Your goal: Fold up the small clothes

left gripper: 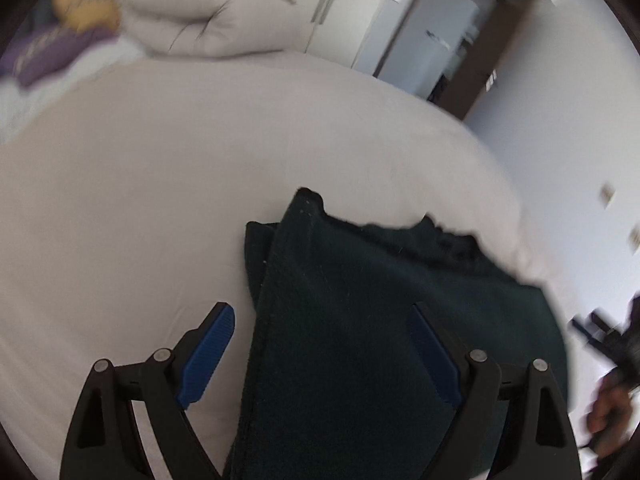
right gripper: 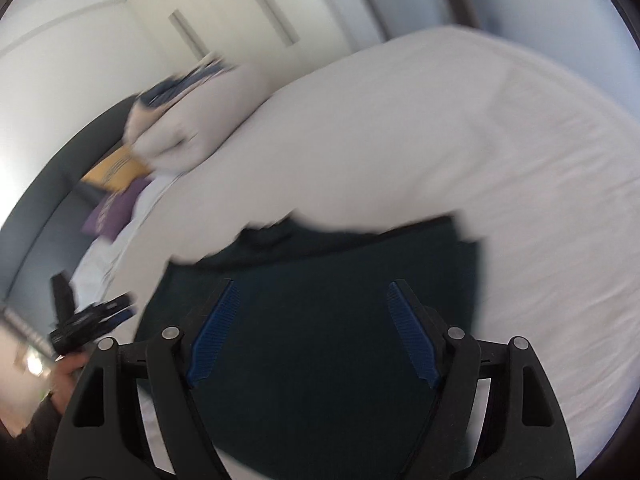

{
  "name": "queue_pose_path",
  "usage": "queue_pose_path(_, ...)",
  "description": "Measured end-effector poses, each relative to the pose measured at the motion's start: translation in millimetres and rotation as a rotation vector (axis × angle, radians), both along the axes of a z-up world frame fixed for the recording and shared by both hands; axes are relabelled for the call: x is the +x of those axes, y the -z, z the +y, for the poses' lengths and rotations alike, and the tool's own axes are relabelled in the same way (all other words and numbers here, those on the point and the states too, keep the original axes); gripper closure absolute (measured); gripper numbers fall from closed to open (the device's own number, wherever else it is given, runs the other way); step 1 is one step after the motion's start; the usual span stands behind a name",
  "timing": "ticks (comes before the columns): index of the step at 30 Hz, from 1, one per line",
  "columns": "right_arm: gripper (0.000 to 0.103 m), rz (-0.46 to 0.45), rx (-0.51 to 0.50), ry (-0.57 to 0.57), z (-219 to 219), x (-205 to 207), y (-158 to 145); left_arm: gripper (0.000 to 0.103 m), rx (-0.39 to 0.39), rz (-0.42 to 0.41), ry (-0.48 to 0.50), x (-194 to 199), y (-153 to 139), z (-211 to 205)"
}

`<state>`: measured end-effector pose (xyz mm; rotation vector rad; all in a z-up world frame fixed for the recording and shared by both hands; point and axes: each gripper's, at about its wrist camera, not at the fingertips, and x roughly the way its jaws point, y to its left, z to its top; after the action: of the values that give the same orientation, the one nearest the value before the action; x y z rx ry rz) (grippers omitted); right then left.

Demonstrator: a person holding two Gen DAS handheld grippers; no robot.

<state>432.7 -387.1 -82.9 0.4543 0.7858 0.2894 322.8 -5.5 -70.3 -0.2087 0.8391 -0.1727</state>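
Observation:
A dark green garment (left gripper: 380, 320) lies folded on the white bed (left gripper: 160, 200). My left gripper (left gripper: 322, 312) is open above its left edge, one blue pad over the sheet and one over the cloth. In the right wrist view the same garment (right gripper: 320, 340) lies below my right gripper (right gripper: 312, 292), which is open and empty over the cloth. The right gripper also shows at the right edge of the left wrist view (left gripper: 600, 336), and the left gripper at the left edge of the right wrist view (right gripper: 88, 316). Both views are blurred.
A folded beige duvet (left gripper: 192, 20) sits at the head of the bed with yellow (left gripper: 84, 4) and purple (left gripper: 52, 52) cushions beside it. A doorway (left gripper: 448, 48) and white walls lie beyond the bed. The bed's edge curves to the right (right gripper: 580, 240).

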Motion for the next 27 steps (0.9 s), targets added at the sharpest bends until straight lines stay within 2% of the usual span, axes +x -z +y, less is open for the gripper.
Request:
queue_pose_path(2,0.027,0.031,0.020,-0.026,18,5,17,0.014,0.144,0.019,0.000,5,13,-15)
queue_pose_path(4,0.027,0.104,0.096,-0.021,21,14,45,0.015,0.207,0.091,0.007,14,31,-19)
queue_pose_path(5,0.028,0.125,0.121,0.004,20,9,58,0.014,0.201,0.110,0.003,16,40,-18)
queue_pose_path(7,0.033,0.107,0.226,0.048,3,6,70,0.012,0.180,0.097,-0.004,13,44,-15)
queue_pose_path(9,0.034,0.086,0.255,0.134,-15,-2,69,0.011,0.206,0.093,-0.003,13,44,-19)
queue_pose_path(10,0.034,0.070,0.271,0.214,-30,-12,66,0.009,0.215,0.094,-0.005,14,45,-20)
queue_pose_path(13,0.032,0.015,0.400,0.373,-51,-39,62,0.007,0.211,0.094,-0.011,13,47,-17)
queue_pose_path(16,0.032,-0.026,0.412,0.272,-16,-46,51,0.007,0.213,0.085,-0.009,11,50,-16)
queue_pose_path(19,0.032,0.025,0.430,0.094,40,-35,57,0.007,0.212,0.086,-0.008,11,51,-16)
queue_pose_path(22,0.032,0.113,0.432,-0.021,90,-18,81,0.007,0.210,0.086,-0.003,12,51,-16)
queue_pose_path(24,0.032,0.173,0.427,-0.036,106,-13,98,0.007,0.207,0.084,-0.002,12,51,-15)
queue_pose_path(27,0.034,0.134,0.488,0.002,99,-25,109,0.007,0.196,0.074,0.001,11,52,-14)
